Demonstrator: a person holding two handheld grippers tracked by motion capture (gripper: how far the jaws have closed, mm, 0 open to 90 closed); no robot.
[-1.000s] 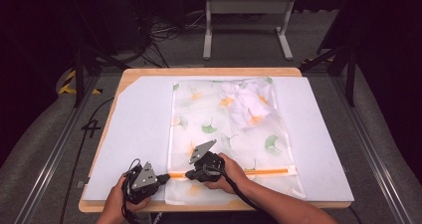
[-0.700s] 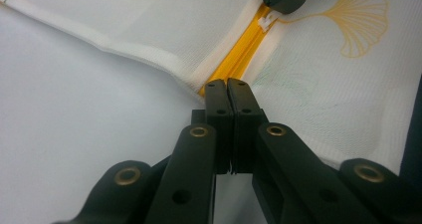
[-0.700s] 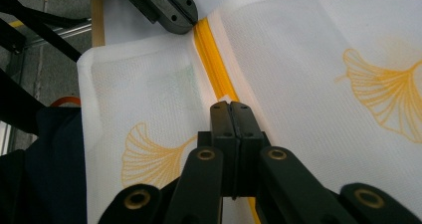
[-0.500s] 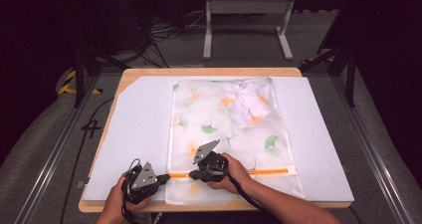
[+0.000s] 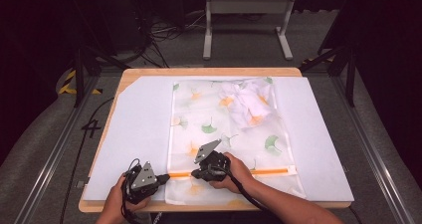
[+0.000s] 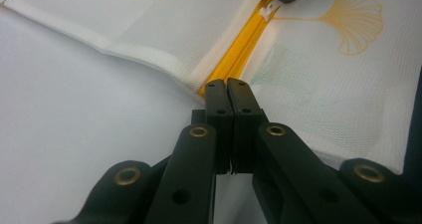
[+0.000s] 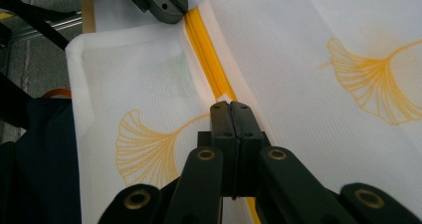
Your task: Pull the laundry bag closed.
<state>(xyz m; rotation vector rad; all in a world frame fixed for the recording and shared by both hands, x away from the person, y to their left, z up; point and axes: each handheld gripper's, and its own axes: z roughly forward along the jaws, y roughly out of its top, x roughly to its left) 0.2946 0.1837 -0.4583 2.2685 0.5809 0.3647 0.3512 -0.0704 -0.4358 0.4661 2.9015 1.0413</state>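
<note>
A white mesh bag (image 5: 224, 134) printed with ginkgo leaves lies flat on the table, with a folded white garment (image 5: 249, 104) inside its far end. An orange zipper (image 5: 271, 171) runs across its near end. My left gripper (image 5: 164, 176) is shut on the zipper's left end (image 6: 225, 77) at the bag's edge. Just to its right, my right gripper (image 5: 194, 174) is shut on the zipper (image 7: 209, 55), where the small white zipper pull (image 6: 268, 12) sits under its tip. In the right gripper view the left gripper (image 7: 159, 2) shows at the top.
The bag rests on a white sheet (image 5: 139, 129) covering a wooden table (image 5: 209, 71). Metal rails (image 5: 50, 149) run along both sides, and cables (image 5: 159, 32) and a stand's legs (image 5: 283, 35) sit on the floor beyond.
</note>
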